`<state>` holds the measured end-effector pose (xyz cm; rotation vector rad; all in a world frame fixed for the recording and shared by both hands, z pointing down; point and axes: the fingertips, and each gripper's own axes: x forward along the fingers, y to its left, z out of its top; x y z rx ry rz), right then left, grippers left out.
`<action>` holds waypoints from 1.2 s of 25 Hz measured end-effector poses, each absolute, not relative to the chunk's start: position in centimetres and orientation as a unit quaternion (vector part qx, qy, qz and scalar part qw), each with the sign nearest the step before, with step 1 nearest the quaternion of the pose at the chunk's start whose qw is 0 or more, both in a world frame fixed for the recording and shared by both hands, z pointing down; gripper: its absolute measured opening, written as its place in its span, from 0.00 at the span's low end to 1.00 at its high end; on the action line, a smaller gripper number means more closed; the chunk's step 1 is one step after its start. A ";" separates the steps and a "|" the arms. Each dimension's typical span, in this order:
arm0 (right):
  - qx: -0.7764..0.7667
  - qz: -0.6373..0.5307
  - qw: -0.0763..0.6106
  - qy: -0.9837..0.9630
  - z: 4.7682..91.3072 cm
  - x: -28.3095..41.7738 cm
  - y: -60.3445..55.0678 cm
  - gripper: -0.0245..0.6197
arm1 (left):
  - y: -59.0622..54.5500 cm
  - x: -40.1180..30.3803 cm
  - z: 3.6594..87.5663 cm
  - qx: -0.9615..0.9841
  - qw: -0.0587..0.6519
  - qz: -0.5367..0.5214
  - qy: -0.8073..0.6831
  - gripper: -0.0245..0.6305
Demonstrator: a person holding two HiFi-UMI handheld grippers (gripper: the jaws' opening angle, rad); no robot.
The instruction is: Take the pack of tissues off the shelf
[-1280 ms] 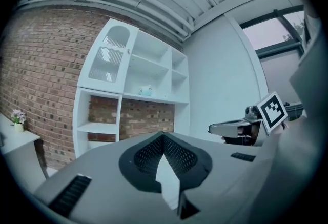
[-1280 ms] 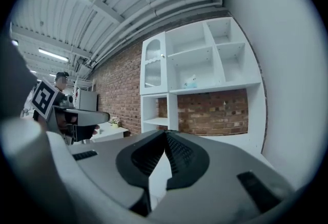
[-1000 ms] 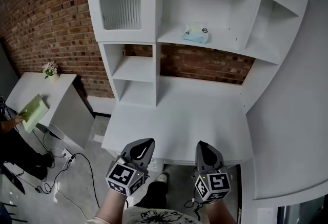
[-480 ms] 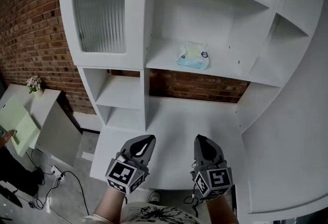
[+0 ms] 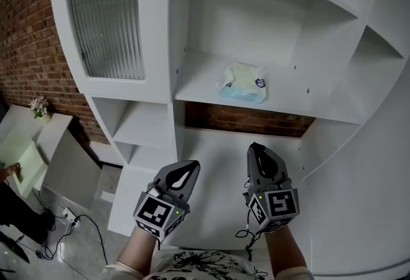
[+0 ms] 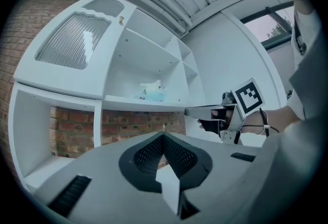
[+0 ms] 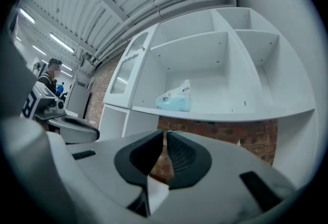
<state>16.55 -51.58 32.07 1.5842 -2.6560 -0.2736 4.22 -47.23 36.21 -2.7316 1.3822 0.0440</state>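
On my head view, the pack of tissues [image 5: 243,82] lies near the front edge of the open shelf [image 5: 192,90], roughly midway along it. My left gripper [image 5: 181,174] and right gripper [image 5: 261,158] hang over the white desk surface [image 5: 218,144], well apart from the pack. In the left gripper view its 2 jaws are pressed together on nothing (the pack sits far ahead, up on its shelf). In the right gripper view the jaws are all but closed, a hairline slit just beginning to open, nothing between them.
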 end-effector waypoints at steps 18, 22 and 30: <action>0.504 -0.103 0.034 -0.857 23.8 16.7 -61.1 0.08 | -48.3 4.1 34.6 -0.856 0.042 0.024 0.515 0.06; 0.493 -0.101 0.036 -0.863 23.9 16.5 -60.4 0.07 | -47.9 4.3 33.8 -0.853 0.046 0.031 0.518 0.06; 0.483 -0.128 -0.017 -0.866 22.6 18.5 -55.1 0.05 | -46.3 5.5 34.1 -0.854 0.045 0.032 0.517 0.06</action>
